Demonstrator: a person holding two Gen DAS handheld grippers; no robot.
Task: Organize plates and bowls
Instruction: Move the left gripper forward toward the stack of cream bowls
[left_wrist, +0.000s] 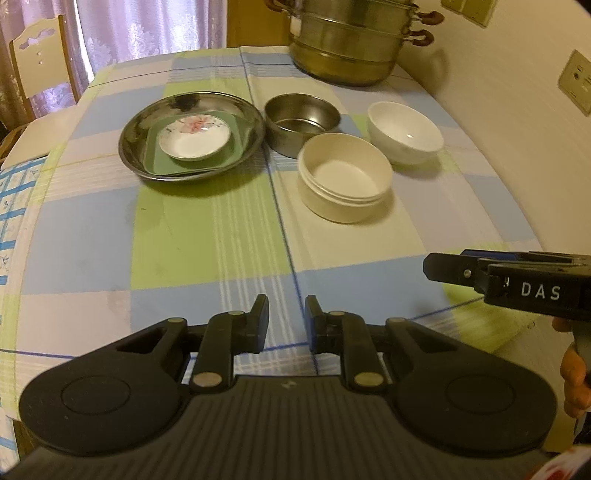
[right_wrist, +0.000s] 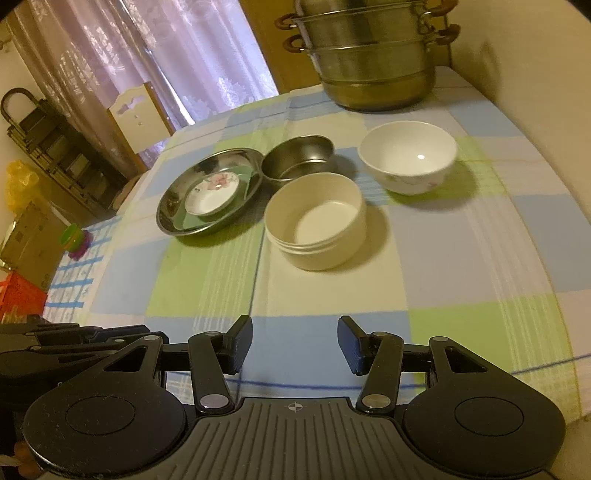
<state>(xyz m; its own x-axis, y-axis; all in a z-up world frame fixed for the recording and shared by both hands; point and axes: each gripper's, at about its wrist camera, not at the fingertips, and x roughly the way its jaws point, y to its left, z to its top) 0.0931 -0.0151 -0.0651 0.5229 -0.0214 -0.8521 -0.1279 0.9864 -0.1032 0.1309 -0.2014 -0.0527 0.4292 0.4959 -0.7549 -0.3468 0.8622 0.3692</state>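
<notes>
While both claws hang over the checked cloth on the worktop (left_wrist: 92, 236), the left claw (left_wrist: 286, 321) has a small gap and the right claw (right_wrist: 295, 345) is wider; both hold nothing. A shiny round metal plate (left_wrist: 140, 144) holds a square green plate (left_wrist: 236, 140) and a small flowered white dish (left_wrist: 194, 138). Beside it sit a round steel bowl (left_wrist: 302, 123), a smooth cream tub (left_wrist: 345, 177) and a white china bowl (left_wrist: 404, 131).

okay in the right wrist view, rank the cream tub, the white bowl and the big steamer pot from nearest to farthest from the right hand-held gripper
From the right hand-held gripper:
1. Cream tub, straight ahead, nearest.
2. White bowl, beyond it, to the right.
3. Steamer pot, at the table's far edge, farthest.
</notes>
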